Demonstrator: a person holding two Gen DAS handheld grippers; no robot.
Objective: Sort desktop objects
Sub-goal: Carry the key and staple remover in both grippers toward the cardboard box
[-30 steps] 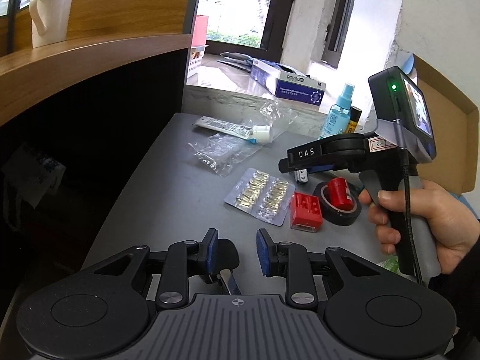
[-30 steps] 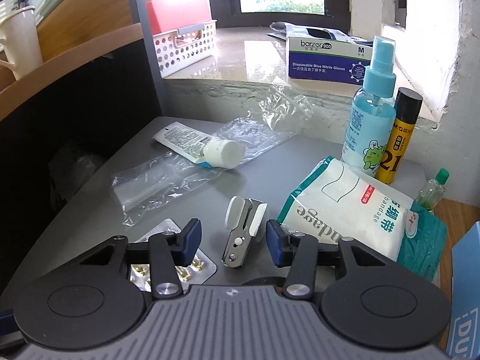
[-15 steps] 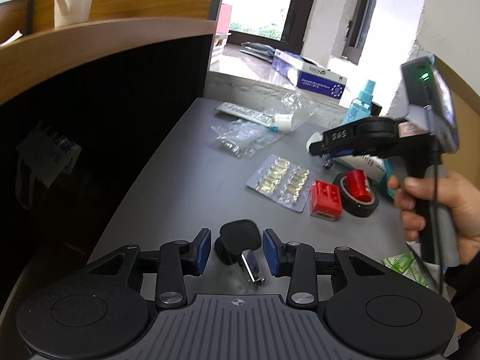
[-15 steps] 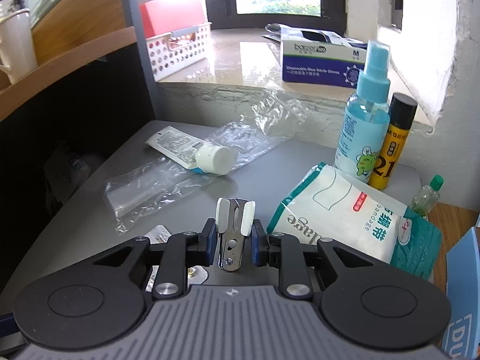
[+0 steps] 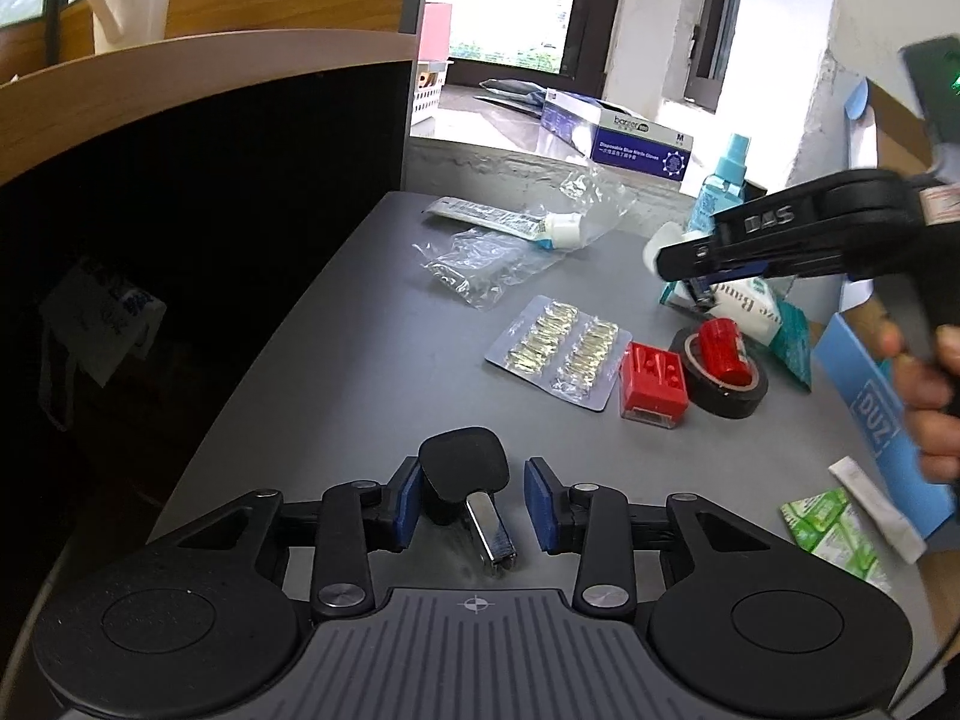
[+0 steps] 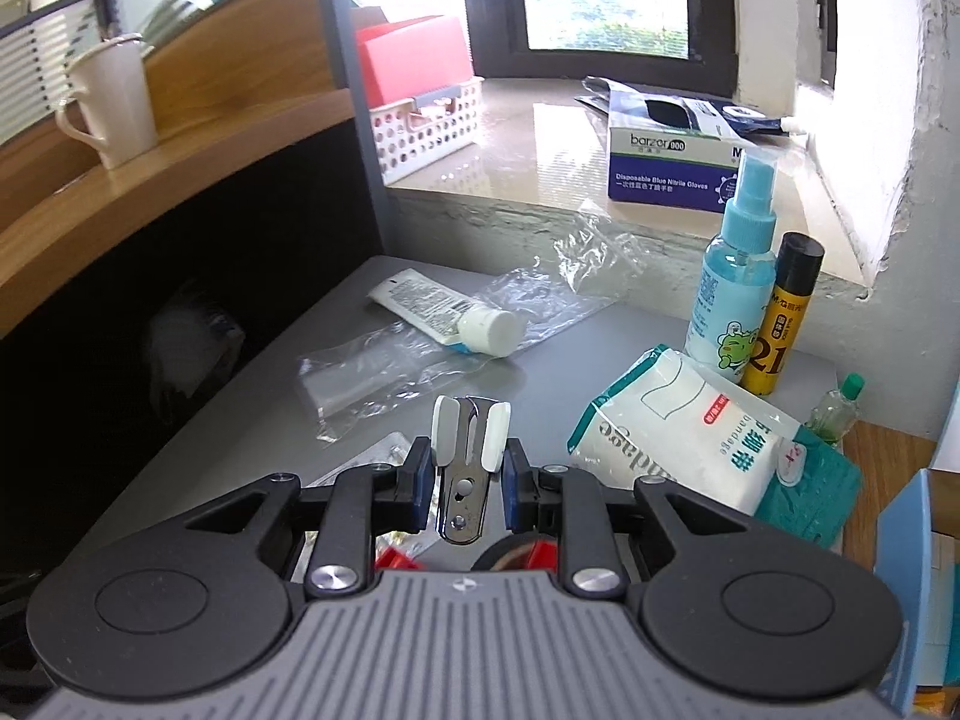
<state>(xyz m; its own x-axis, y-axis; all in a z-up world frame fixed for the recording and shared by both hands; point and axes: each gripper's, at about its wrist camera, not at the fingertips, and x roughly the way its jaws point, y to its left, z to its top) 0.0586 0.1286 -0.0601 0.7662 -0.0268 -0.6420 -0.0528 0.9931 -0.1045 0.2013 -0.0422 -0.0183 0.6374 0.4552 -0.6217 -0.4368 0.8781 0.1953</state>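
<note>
We see the right gripper (image 6: 465,489) clamped on a white-handled staple remover (image 6: 468,450), lifted above the grey bench (image 6: 552,360); in the left wrist view the same gripper (image 5: 666,255) hangs over the bandage pack (image 5: 750,306). The left gripper (image 5: 471,501) stands partly apart, its blue pads (image 5: 408,501) either side of a black-headed key (image 5: 465,480) that lies on the bench; we cannot tell whether either pad touches it. Taking the red box (image 5: 653,381) as landmark: a blister pack of capsules (image 5: 561,351) lies just beside it toward the dark partition, a black tape roll (image 5: 726,375) with a red cylinder (image 5: 723,351) inside lies just beside it on the other side, and a white-capped tube (image 5: 510,222) on clear plastic bags (image 5: 480,267) lies well beyond it. A spray bottle (image 6: 735,276) and a glue stick (image 6: 780,312) stand behind the bandage pack (image 6: 690,438).
</note>
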